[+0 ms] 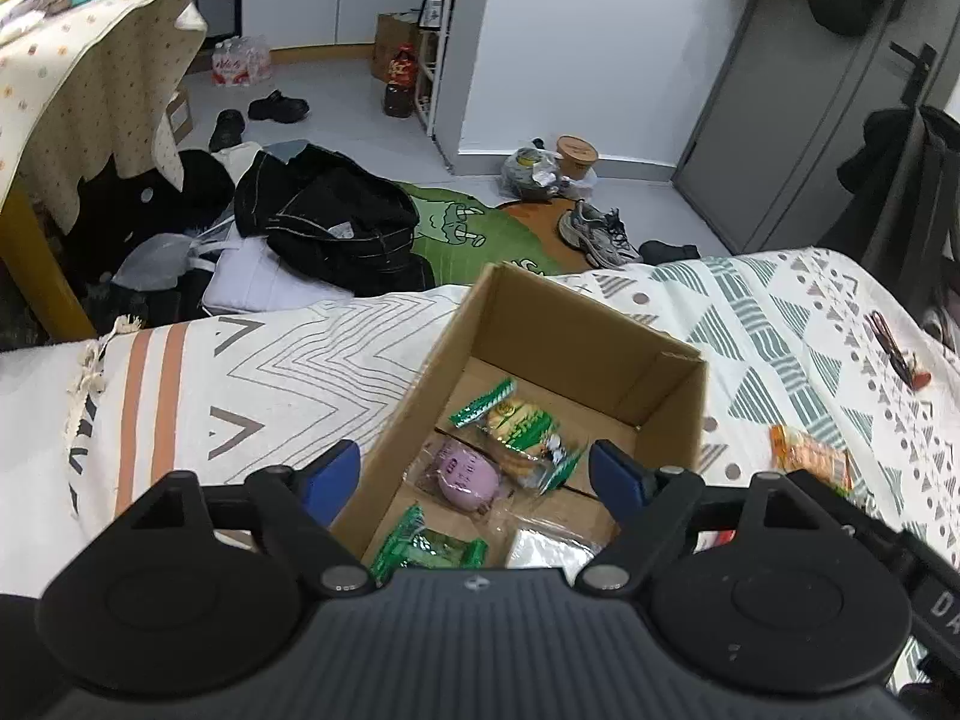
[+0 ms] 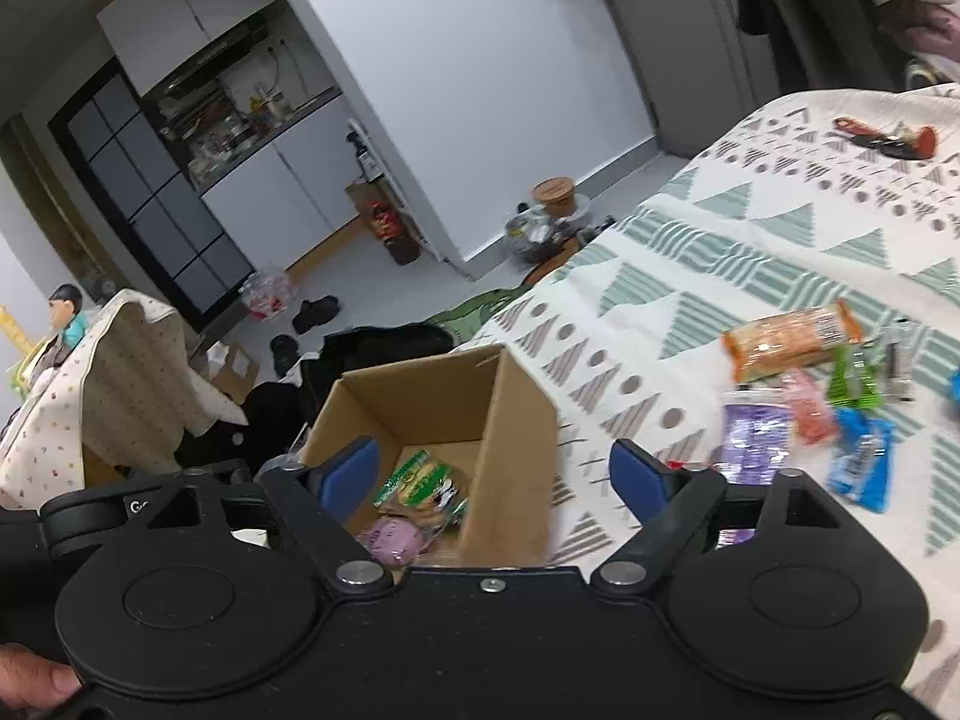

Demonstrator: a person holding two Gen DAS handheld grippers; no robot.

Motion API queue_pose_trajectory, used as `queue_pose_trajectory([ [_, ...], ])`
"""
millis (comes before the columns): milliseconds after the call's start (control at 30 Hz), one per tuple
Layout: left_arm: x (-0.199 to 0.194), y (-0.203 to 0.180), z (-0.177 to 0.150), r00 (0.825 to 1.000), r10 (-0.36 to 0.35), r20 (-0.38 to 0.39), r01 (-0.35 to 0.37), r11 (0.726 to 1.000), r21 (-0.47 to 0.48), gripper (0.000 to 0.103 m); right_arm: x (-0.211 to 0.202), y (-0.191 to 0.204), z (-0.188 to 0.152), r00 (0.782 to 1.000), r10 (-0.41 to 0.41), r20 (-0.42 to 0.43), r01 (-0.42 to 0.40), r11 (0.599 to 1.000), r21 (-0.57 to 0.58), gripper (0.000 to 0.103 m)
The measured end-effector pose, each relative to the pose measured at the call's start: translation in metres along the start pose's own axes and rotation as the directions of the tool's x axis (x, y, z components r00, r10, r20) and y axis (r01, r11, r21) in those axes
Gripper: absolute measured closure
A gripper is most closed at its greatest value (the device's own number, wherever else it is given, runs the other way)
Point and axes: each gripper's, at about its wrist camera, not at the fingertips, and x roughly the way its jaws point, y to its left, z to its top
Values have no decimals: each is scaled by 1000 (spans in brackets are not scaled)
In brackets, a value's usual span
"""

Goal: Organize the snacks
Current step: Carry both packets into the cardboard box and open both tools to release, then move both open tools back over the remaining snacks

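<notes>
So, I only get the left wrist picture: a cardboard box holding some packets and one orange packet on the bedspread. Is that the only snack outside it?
Observer: No. The right wrist view shows a purple packet, a pink packet, a green packet and a blue packet near the orange packet.
Operator: Is the right gripper carrying one?
Observer: No, the right gripper is open and empty, pointing at the cardboard box.
Operator: Who holds it?
Observer: A thumb shows at that view's lower left edge.
</notes>
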Motion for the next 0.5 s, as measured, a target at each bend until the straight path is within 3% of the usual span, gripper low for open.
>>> queue_pose_trajectory([
  [133,-8,-10,-6,1000,1,10,-1,1000,27,13,-17,-9,1,1000,-28,12,28,1000,-6,13],
  [500,-28,-45,-18,999,-30,23,28,996,90,11,-62,-40,6,992,-105,66,105,994,-6,3],
])
